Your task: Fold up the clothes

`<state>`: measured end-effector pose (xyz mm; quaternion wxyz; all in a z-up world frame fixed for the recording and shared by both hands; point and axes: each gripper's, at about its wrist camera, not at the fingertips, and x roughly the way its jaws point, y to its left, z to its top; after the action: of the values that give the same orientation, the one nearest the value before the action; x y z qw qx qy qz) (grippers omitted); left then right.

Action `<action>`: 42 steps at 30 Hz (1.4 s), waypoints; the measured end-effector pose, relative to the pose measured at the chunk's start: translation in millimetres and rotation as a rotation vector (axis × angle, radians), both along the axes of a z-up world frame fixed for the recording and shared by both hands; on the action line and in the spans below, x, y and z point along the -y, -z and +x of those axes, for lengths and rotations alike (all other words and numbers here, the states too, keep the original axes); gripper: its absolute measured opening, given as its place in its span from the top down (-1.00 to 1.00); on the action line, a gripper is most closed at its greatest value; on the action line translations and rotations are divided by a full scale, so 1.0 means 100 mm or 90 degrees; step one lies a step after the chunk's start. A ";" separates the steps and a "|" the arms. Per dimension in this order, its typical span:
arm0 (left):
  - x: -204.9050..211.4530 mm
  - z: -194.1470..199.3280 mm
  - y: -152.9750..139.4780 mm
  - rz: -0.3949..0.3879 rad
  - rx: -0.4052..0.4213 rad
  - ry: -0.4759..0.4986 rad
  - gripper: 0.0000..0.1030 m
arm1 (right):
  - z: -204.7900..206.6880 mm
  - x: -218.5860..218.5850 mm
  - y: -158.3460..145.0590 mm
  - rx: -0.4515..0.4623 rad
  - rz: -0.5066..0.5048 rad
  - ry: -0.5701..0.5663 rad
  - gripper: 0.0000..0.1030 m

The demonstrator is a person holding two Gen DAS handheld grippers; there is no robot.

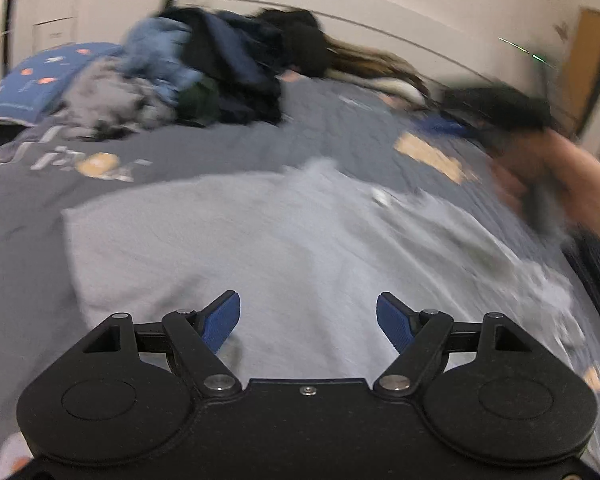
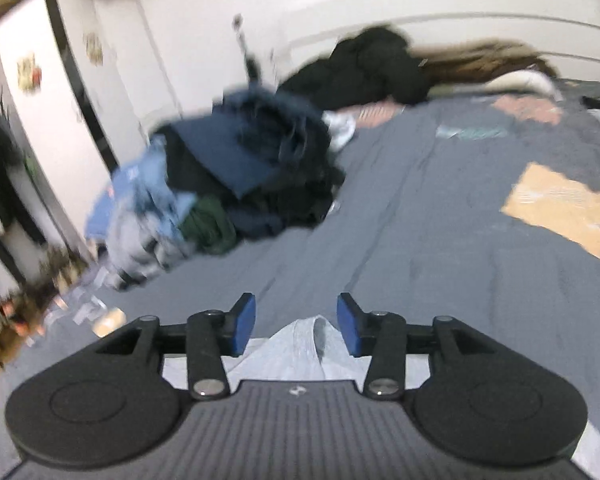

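The light grey garment (image 1: 228, 240) lies spread on the bed (image 1: 340, 132), in front of the pile of unfolded clothes (image 1: 204, 72). It looks soft and light, so it will sag and crease; best to take it at a corner or hem. The left gripper (image 1: 308, 322) hovers over it, jaws spread and empty. The right gripper (image 2: 296, 326) has its jaws apart too (a grey fold peeks below them, not pinched). Right of the pile, the bed is open room.
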<state>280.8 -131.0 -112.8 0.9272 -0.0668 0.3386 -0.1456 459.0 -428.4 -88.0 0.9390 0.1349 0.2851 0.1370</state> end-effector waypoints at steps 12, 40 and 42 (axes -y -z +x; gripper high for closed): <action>-0.86 0.30 0.13 -0.092 -0.074 -0.103 0.26 | -2.53 0.24 0.23 -0.026 0.059 0.183 0.06; -1.06 -1.87 0.49 0.024 -0.180 0.058 -0.23 | -4.85 0.59 0.83 -0.141 -0.042 0.279 0.01; -1.01 -1.89 0.52 0.053 -0.187 0.057 -0.23 | -4.91 0.57 0.83 -0.142 -0.049 0.285 0.01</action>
<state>92.2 -30.1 -164.7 0.8622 -0.0337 0.4789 -0.1616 -32.3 -485.1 -170.6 0.9133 0.1728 0.3547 -0.1013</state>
